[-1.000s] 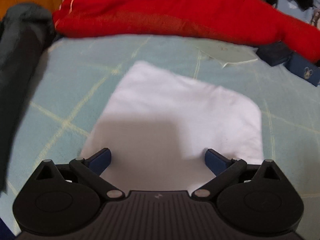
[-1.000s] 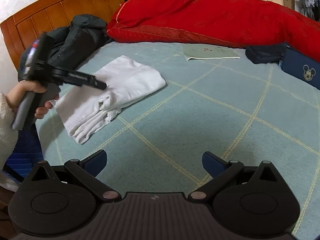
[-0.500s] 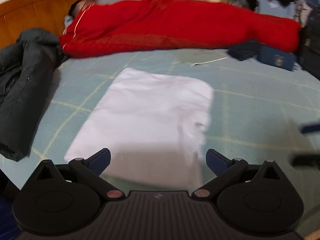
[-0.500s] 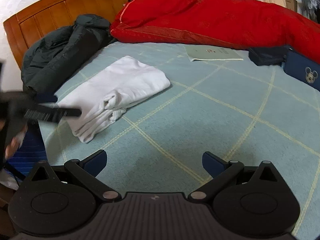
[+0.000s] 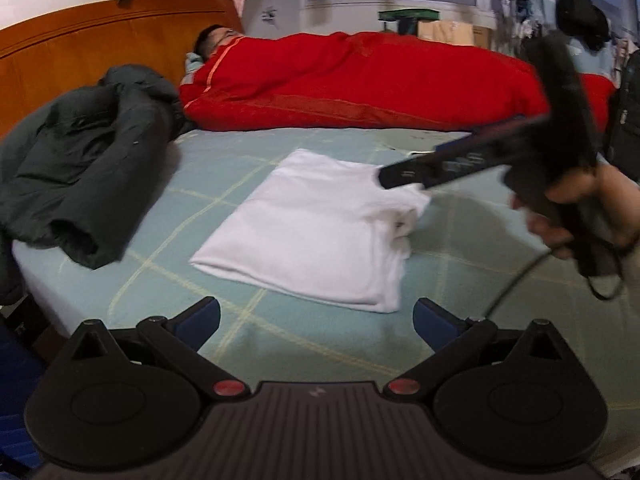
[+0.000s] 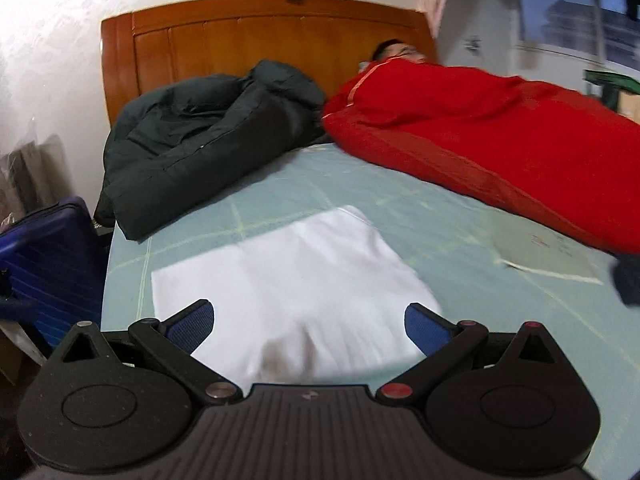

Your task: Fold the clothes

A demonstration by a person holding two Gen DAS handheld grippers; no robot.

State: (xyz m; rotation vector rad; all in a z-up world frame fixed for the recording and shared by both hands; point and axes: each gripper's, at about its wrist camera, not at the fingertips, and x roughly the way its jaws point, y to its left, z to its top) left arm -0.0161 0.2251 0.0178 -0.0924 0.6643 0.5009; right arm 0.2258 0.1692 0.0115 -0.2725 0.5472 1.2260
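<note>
Both tools (image 5: 316, 316) (image 6: 306, 322) gape — white folded garment (image 5: 316, 236) on teal checked bedsheet (image 5: 460, 280), wooden headboard (image 6: 240, 40) behind.

Folded garment (image 5: 316, 220) mid-bed (image 5: 460, 304); jacket (image 5: 80, 176) left; blanketed person (image 5: 360, 84) behind.

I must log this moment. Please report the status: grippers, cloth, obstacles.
Left hand-held gripper open, empty. Right hand-held gripper open over white cloth. Cloth folded flat on bed. Dark jacket lies apart, no obstacle.
</note>
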